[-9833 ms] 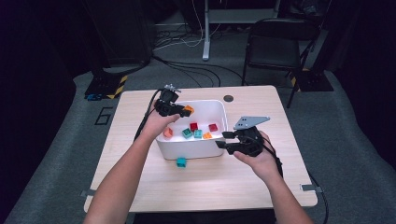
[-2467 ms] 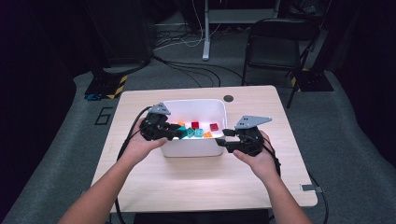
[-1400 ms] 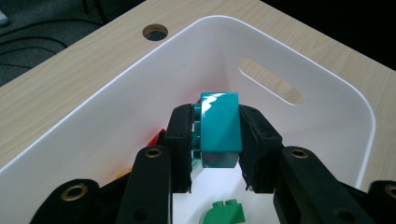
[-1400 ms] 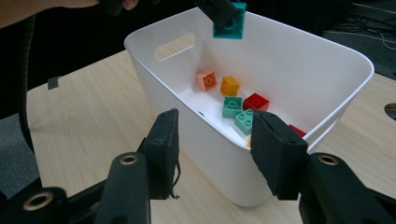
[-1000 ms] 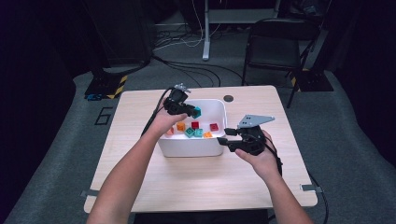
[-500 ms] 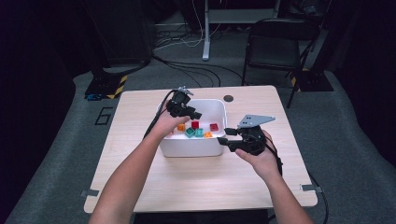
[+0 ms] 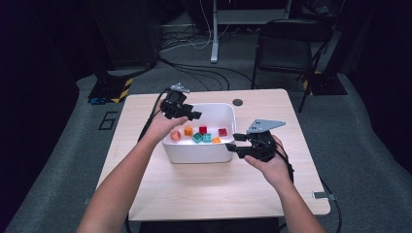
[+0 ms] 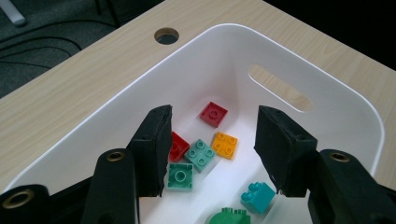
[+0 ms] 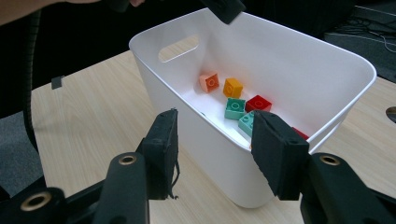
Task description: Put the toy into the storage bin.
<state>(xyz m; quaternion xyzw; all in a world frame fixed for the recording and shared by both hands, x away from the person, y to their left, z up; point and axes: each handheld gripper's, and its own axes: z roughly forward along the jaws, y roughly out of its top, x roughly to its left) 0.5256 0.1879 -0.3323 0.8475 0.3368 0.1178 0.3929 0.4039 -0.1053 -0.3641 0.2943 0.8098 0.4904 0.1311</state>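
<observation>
Seen from the high view, the left gripper (image 7: 194, 115) hangs above the far left part of the white bin (image 7: 221, 154), and the right gripper (image 7: 231, 142) waits at its right wall. Looking along the left gripper (image 8: 212, 147), its jaws have just been opening and nothing is between them, with the bricks (image 8: 201, 155) below on the bin floor. Looking along the right gripper (image 9: 212, 149), its jaws stand apart at both sides of the bin wall (image 9: 205, 140), not pressing it.

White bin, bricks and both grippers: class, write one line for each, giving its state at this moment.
White bin: upright on the table, open-topped, holding loose bricks.
Bricks: lying loose on the bin floor, none gripped.
Left gripper: over the bin, jaws have just been opening, nothing between them.
Right gripper: jaws open, straddling the bin's wall, pads not pressing it.
</observation>
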